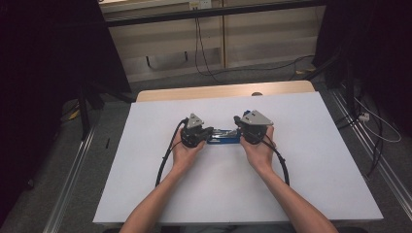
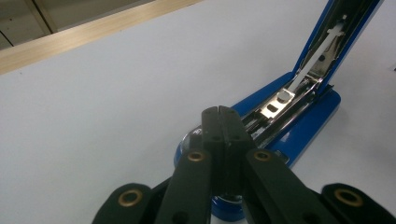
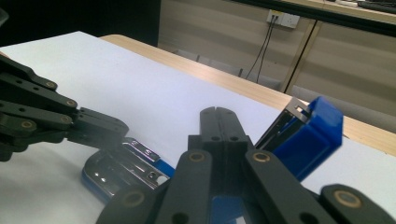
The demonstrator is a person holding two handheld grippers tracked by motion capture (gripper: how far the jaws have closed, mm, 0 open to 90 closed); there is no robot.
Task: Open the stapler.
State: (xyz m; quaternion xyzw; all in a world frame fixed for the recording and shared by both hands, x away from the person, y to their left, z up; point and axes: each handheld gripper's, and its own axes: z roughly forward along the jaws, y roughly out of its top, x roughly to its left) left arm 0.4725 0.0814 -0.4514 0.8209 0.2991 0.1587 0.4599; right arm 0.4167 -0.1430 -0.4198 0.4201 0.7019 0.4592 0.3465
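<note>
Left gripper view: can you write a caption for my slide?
Shut left gripper jaws rest over the base of an opened blue stapler on the white table.

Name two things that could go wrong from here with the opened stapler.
The blue stapler has its top arm swung up; with both tongs shut and merely pressing, it could snap down. The left tongs rest on the base's front end, so a slip might let the base slide across the white table.

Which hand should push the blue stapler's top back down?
Probably the right. The right gripper, jaws shut, sits beside the raised stapler top, while the left gripper, also shut, rests at the stapler base, seemingly steadying it.
</note>
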